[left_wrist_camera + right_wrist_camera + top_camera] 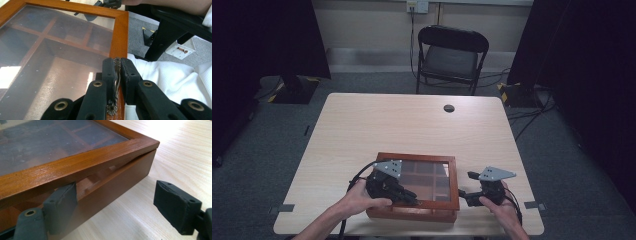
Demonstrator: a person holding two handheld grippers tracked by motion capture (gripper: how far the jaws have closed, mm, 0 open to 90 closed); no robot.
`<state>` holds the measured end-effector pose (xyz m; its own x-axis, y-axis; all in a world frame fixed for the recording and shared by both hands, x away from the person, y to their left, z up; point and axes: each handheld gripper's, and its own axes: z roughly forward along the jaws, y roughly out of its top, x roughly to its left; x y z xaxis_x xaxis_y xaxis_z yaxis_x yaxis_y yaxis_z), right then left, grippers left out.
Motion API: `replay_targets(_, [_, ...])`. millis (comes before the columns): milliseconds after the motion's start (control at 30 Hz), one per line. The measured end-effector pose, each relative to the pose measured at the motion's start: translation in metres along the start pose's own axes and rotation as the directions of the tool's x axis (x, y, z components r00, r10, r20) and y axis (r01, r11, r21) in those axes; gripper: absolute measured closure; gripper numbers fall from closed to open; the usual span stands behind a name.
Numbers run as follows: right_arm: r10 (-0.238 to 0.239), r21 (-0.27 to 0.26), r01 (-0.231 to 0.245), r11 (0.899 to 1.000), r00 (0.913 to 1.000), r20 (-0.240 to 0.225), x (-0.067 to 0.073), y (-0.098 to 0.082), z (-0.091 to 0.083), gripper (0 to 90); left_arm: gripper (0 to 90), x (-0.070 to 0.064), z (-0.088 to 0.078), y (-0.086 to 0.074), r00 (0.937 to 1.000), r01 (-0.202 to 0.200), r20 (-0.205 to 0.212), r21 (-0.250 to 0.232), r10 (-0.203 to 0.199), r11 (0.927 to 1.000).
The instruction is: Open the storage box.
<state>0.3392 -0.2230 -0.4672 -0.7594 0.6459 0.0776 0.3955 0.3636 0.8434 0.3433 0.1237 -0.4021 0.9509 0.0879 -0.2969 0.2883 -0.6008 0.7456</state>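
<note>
Box: wooden compartment box (pixel 412 212), glass lid (pixel 82 162) slightly raised, on surface (pixel 377 125).
Left tongs (pixel 117 75): clenched on lid's metal handle (pixel 116 65).
Right tongs (pixel 115 205): released, beside box.

floor: grey carpet (pixel 362 82) | black folding chair (pixel 451 57) by pale wall (pixel 372 25) | dark curtains (pixel 267 37)

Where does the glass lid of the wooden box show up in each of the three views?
High view: glass lid near the table's front edge, between the two hand-held grippers.
Left gripper view: lid fills the left; the jaws pinch its small metal handle on the frame's edge.
Right gripper view: lid at upper left, raised slightly off the box.
Shared landmark: the lid's orange-brown wooden frame.
</note>
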Motion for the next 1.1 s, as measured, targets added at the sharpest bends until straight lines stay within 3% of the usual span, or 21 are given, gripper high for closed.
replay_targets(333, [-0.047, -0.017, 0.047, 0.999, 0.9987, 0.019, 0.006, 0.002, -0.001, 18.1, 80.9, 0.002, -0.002, -0.003, 0.9995, 0.026, 0.018, -0.023, -0.026, 0.9994])
replay_targets(367, [-0.046, -0.016, 0.046, 0.999, 0.9988, 0.019, 0.006, 0.002, -0.001, 17.9, 76.9, 0.002, -0.003, -0.004, 0.9993, 0.032, 0.019, -0.05, -0.031, 0.9982])
replay_targets(467, [-0.041, -0.02, 0.042, 0.999, 0.999, 0.017, 0.006, 0.002, -0.001, 17.9, 72.3, 0.001, -0.003, -0.005, 0.9994, 0.032, 0.013, -0.052, -0.031, 0.9981])
replay_targets(500, [-0.046, -0.019, 0.046, 0.999, 0.9988, 0.016, 0.006, 0.002, -0.001, 18.0, 61.9, 0.002, -0.005, -0.005, 0.9993, 0.036, -0.005, -0.054, -0.036, 0.9979])
replay_targets(600, [-0.04, -0.027, 0.041, 0.999, 0.999, 0.017, 0.006, 0.003, -0.002, 18.0, 51.4, 0.004, -0.012, -0.007, 0.9981, 0.052, -0.031, -0.085, -0.054, 0.995])
replay_targets(867, [-0.034, -0.033, 0.035, 0.999, 0.9992, 0.021, 0.006, 0.003, -0.002, 18.0, 37.2, 0.009, -0.032, -0.021, 0.9931, 0.062, -0.092, -0.116, -0.073, 0.9913])
replay_targets(933, [-0.033, -0.033, 0.034, 0.999, 0.9993, 0.019, 0.006, 0.003, -0.002, 18.0, 33.1, 0.01, -0.035, -0.027, 0.9921, 0.048, -0.109, -0.119, -0.062, 0.9917])
replay_targets(1100, [-0.024, -0.041, 0.025, 0.999, 0.9995, 0.019, 0.005, 0.004, -0.003, 18.0, 23.4, 0.01, -0.041, -0.034, 0.9904, 0.05, -0.12, -0.14, -0.067, 0.9889])
